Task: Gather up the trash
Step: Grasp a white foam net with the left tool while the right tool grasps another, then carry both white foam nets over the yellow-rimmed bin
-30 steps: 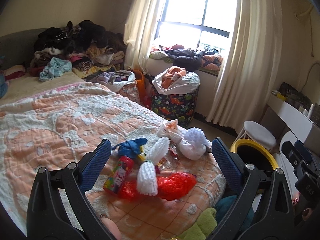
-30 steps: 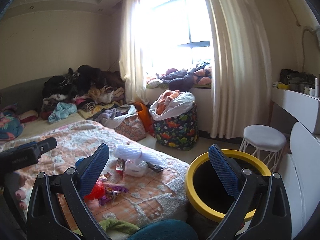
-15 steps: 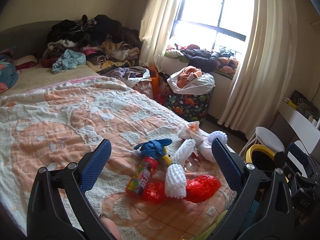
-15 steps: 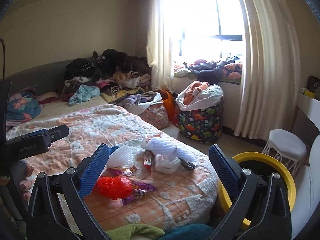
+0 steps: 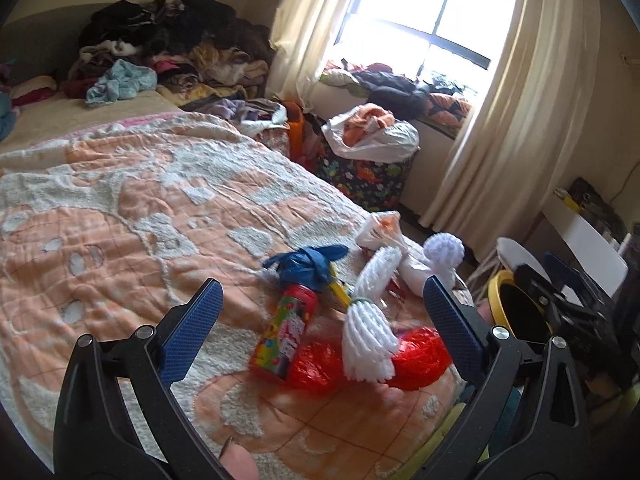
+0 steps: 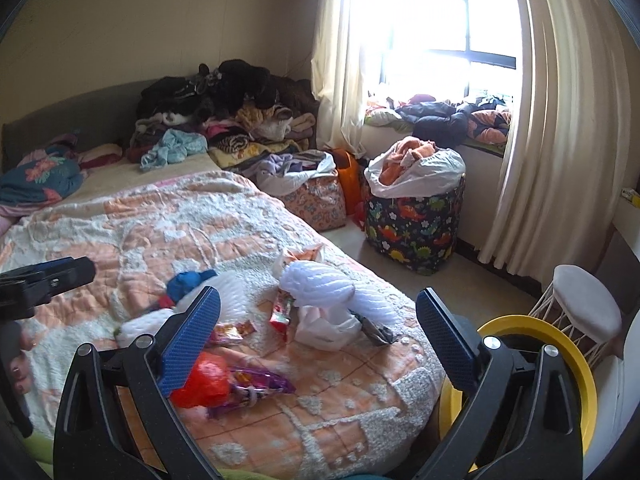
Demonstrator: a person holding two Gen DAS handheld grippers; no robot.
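Trash lies in a heap on the orange and white bedspread (image 5: 120,216) near the bed's foot corner. In the left wrist view I see a colourful can (image 5: 286,330), a red plastic wrap (image 5: 416,354), a white foam net (image 5: 370,320), and a blue bag (image 5: 308,262). My left gripper (image 5: 320,328) hangs open above the can and foam net, holding nothing. In the right wrist view my right gripper (image 6: 318,342) is open over a red wrap (image 6: 204,380), a purple wrapper (image 6: 256,390), a white plastic bag (image 6: 324,326) and a foam net (image 6: 316,282). A yellow-rimmed bin (image 6: 560,364) stands beside the bed.
Clothes are piled at the bed's head (image 6: 224,104) and on the window sill (image 6: 440,114). A dinosaur-print hamper (image 6: 414,220) and a floral bag (image 6: 316,196) stand on the floor by the curtain. A white stool (image 6: 584,308) sits behind the bin.
Both grippers swung left toward the bed, so the trash heap now sits more centrally between their fingers and the bin slid to the right. Both stayed open.
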